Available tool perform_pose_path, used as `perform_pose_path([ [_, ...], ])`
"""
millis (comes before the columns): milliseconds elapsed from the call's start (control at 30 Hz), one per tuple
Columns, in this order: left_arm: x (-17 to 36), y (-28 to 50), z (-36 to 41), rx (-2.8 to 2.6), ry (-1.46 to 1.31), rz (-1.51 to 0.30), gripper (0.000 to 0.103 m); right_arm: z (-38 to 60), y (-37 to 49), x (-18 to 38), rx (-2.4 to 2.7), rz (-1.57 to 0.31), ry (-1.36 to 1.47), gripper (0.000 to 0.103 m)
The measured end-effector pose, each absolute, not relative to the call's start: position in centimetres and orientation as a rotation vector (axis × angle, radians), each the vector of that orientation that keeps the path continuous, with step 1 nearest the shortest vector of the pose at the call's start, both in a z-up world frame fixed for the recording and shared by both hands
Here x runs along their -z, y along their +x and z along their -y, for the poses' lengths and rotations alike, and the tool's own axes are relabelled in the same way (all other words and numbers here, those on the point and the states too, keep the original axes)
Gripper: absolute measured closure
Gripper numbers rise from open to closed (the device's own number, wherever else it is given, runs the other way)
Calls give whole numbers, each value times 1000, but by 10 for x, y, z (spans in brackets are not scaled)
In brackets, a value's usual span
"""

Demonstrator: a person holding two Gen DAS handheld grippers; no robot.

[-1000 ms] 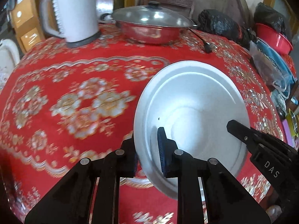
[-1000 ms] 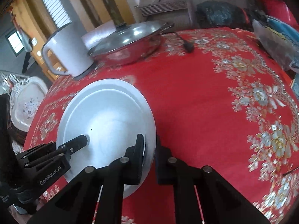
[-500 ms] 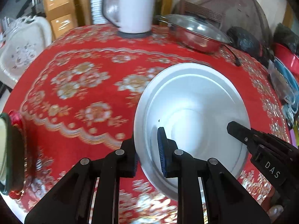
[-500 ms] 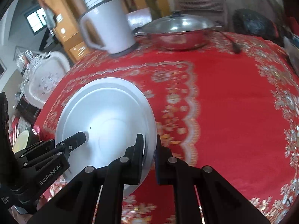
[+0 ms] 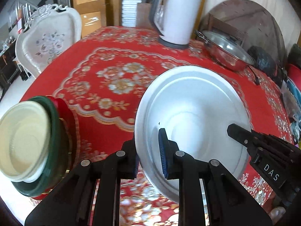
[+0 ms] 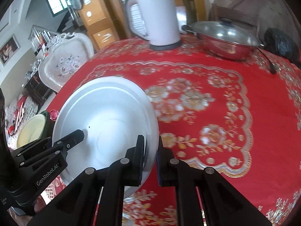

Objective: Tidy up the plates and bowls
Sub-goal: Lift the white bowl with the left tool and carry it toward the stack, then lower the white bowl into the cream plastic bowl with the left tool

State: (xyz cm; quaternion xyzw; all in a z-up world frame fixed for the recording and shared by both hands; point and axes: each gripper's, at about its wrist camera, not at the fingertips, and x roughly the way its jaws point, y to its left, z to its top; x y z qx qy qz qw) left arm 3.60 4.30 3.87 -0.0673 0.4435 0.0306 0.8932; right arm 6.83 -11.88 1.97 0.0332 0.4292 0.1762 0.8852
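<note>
Fingers of both grippers, left (image 5: 148, 151) and right (image 6: 151, 159), pinch opposite rims of the plate (image 5: 193, 116); the stack (image 5: 28, 143) lies to its left, nearer the left gripper.

The left claw (image 5: 148, 150) is closed on the left rim of the white plate (image 5: 191, 116), one blue-padded finger over the plate's face and the other behind the rim. The right claw (image 6: 151, 152) is clamped on the opposite, right rim in the same way, one finger on each side. Both claws point forward toward the far side, holding the plate between them, tilted up above the worktop (image 6: 216, 101).
</note>
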Motion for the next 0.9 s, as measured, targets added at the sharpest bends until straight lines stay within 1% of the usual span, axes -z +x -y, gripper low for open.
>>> perform_pose_path([
  [533,-61,2,-130,-189,-203,-871,85,25,62,-45,-477,-843,-32,93],
  [900,-87,-25,-204,-306,-240,-824,85,-51,59,-61,-588,-810,-84,92],
])
